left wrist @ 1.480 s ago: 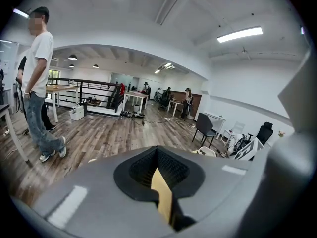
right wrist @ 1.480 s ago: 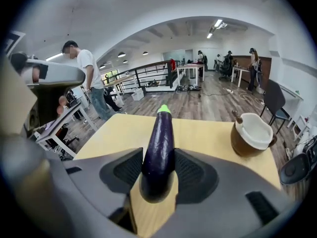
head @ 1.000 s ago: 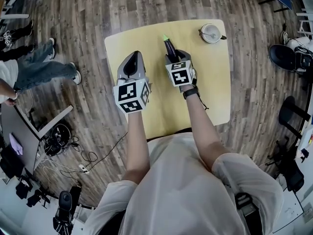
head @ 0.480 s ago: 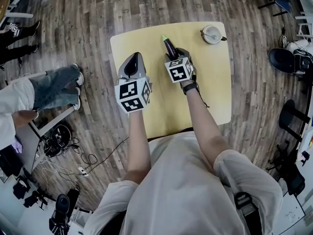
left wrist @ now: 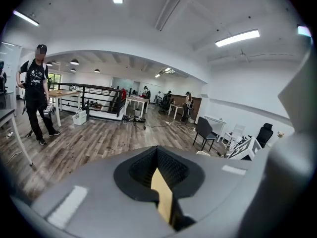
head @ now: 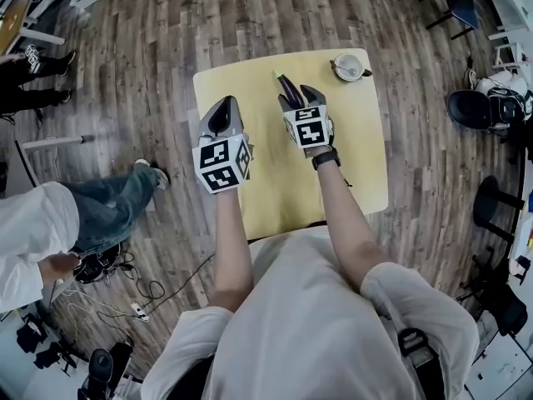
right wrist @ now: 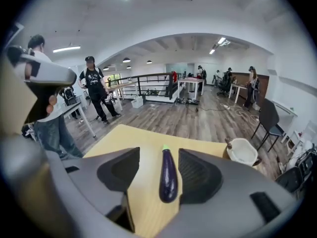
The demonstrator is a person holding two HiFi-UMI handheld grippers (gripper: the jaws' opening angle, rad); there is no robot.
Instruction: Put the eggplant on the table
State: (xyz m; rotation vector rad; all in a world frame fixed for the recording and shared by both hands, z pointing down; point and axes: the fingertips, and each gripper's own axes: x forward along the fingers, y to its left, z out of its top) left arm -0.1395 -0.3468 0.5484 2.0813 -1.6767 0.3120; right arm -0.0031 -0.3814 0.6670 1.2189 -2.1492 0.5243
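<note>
Now the eggplant (right wrist: 168, 180) lies flat on the yellow table (head: 358, 157), straight ahead of the right gripper (head: 298, 98) and in the gap of its opening jaws — neither pad seems to press it. Its long axis follows that gripper's line, green stem at the far end. The left gripper (head: 223, 117), jaws pressed together, is farther off. No writing is readable — only square markers.

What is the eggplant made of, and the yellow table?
The eggplant looks like glossy plastic, maybe a toy: its purple skin is very even and shiny, with a bright green cap. It could be real. The table looks like matte pale-yellow laminate or painted wood: flat colour, no grain showing.
</note>
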